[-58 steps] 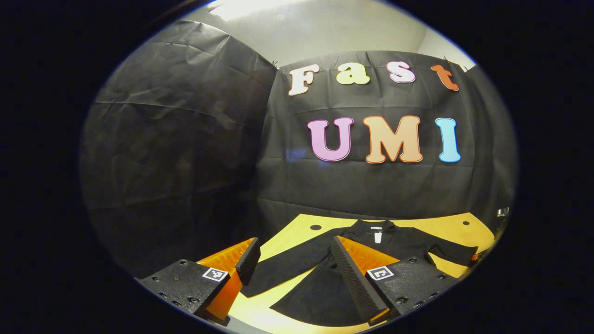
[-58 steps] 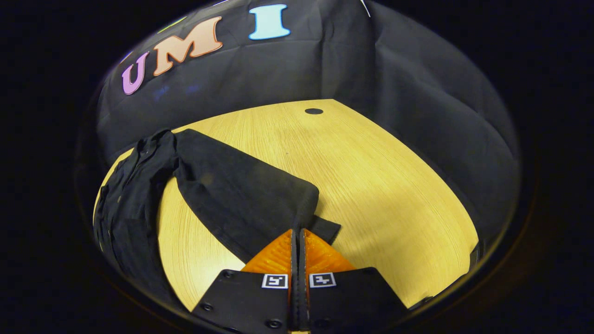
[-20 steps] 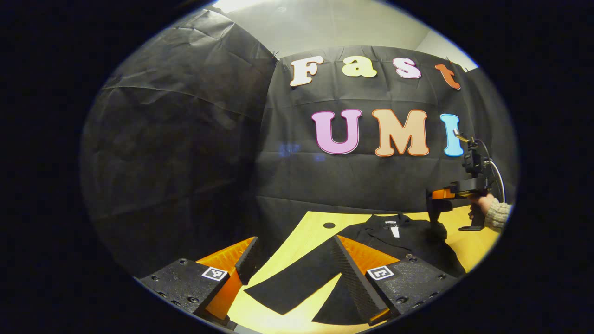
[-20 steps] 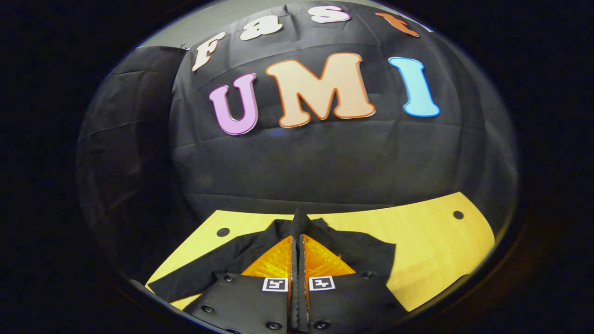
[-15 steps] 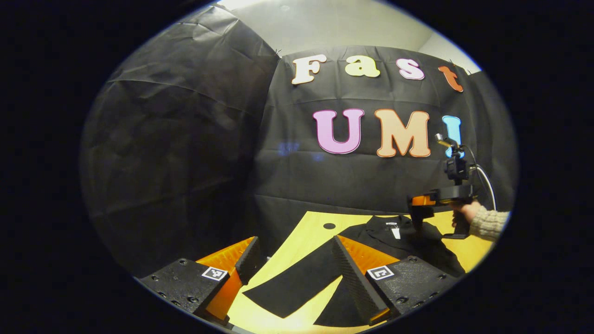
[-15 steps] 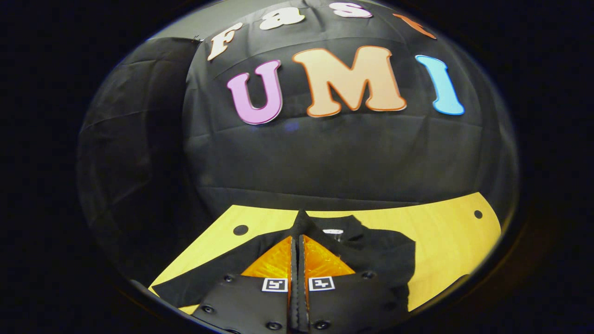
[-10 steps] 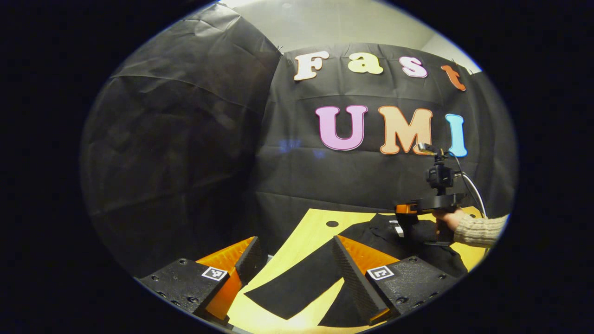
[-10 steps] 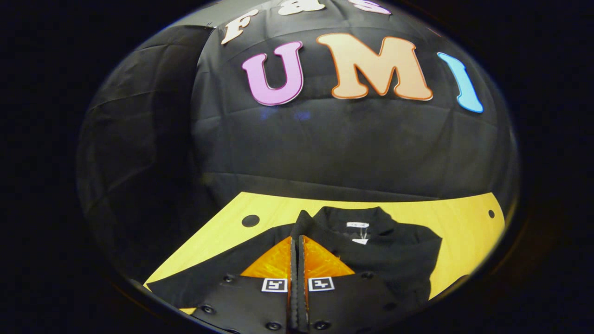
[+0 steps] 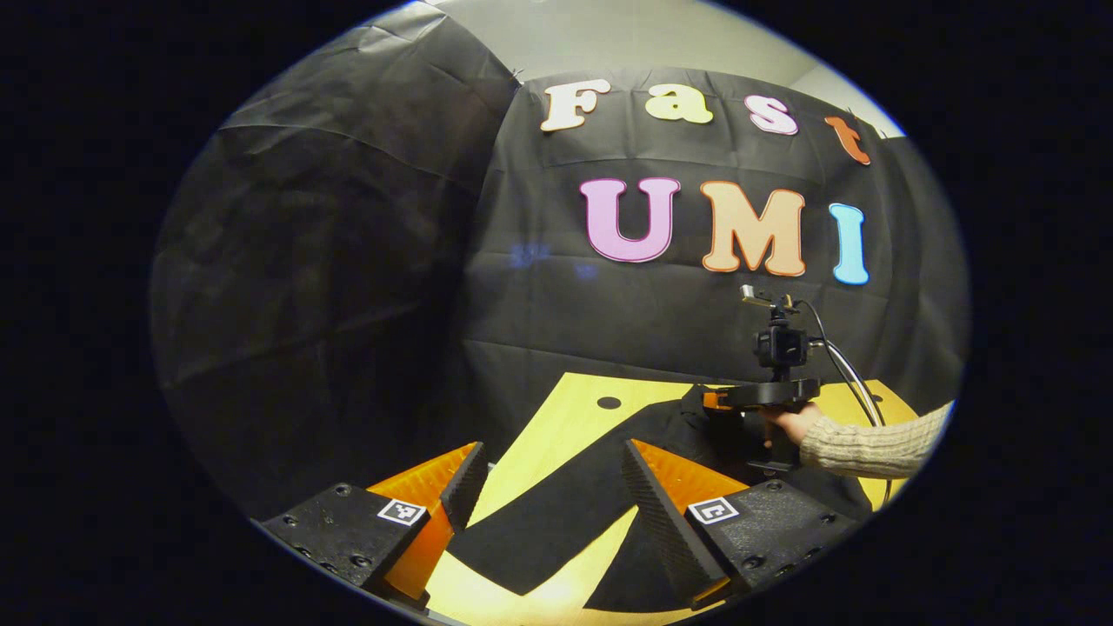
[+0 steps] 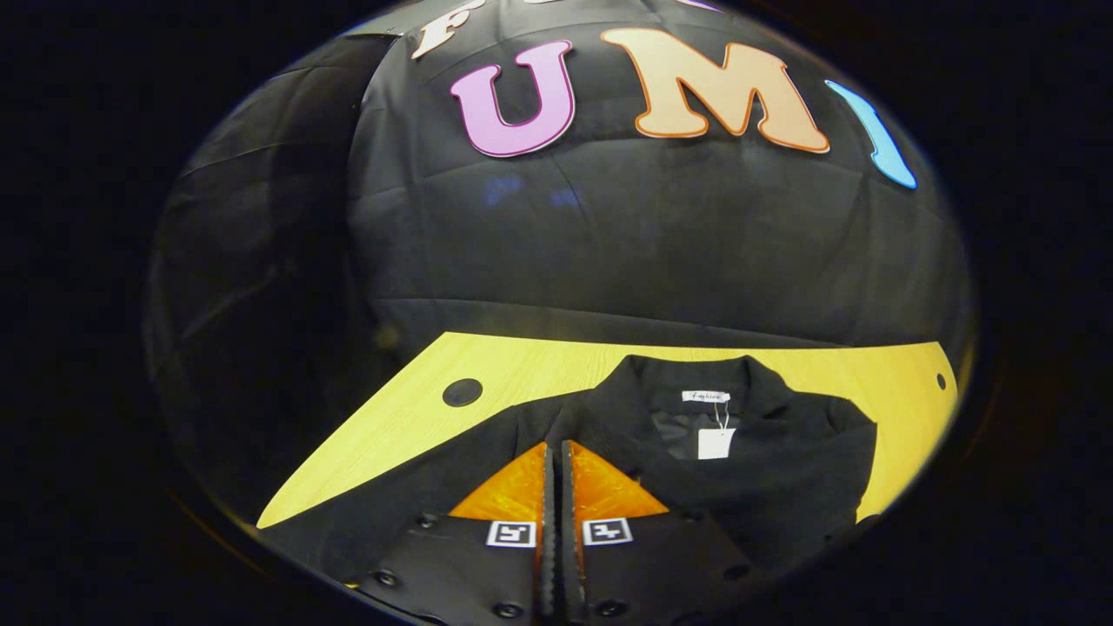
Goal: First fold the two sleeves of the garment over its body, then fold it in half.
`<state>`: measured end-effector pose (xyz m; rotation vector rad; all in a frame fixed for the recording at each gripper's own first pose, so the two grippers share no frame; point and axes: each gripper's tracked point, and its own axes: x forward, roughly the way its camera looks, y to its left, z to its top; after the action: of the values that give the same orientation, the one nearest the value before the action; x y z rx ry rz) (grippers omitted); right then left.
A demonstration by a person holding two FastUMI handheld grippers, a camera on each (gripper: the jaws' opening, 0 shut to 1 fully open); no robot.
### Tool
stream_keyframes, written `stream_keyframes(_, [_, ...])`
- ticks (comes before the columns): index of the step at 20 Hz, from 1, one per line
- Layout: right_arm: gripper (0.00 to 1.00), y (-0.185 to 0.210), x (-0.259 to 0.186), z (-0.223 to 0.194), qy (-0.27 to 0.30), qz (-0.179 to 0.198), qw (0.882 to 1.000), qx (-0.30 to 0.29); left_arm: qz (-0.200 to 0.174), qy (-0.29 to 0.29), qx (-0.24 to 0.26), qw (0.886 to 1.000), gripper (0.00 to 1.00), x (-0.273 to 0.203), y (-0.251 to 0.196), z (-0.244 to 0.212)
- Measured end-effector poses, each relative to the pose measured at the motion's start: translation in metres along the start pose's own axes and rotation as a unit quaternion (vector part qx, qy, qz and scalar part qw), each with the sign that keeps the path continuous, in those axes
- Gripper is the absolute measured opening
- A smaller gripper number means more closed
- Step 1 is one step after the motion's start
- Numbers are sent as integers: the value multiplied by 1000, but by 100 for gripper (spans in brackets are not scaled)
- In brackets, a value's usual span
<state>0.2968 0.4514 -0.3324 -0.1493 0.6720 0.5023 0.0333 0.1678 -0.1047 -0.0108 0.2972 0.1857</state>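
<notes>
Left gripper spread wide, nothing between the fingers, low over the wooden table; black garment flat just ahead, one sleeve running forward between the fingers. Right gripper pressed together over the garment's chest, whether pinching cloth unclear; collar and white tag ahead to the right.

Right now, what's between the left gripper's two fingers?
In the left gripper view, the left gripper is open; between its fingers lie the garment's black sleeve, flat and untouched, and bare table.
</notes>
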Motion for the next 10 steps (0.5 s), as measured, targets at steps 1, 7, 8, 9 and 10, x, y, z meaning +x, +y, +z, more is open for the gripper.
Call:
stream_keyframes(1, [11,1,4,-2,4,4,1000,5,0,4,2,1000,94,2,1,-2])
stream_keyframes(7, [54,8,12,2,-10,6,1000,6,-2,13,2,1000,94,11,-1,-12])
stream_keyframes(8, [67,8,10,1,-10,2,1000,5,-3,16,2,1000,94,13,-1,-13])
stream_keyframes(9, [80,6,10,2,-12,-3,1000,0,-5,20,1,1000,93,14,-1,-17])
stream_keyframes(10, [97,6,5,4,-15,-2,1000,-4,-6,21,0,1000,94,15,-1,-19])
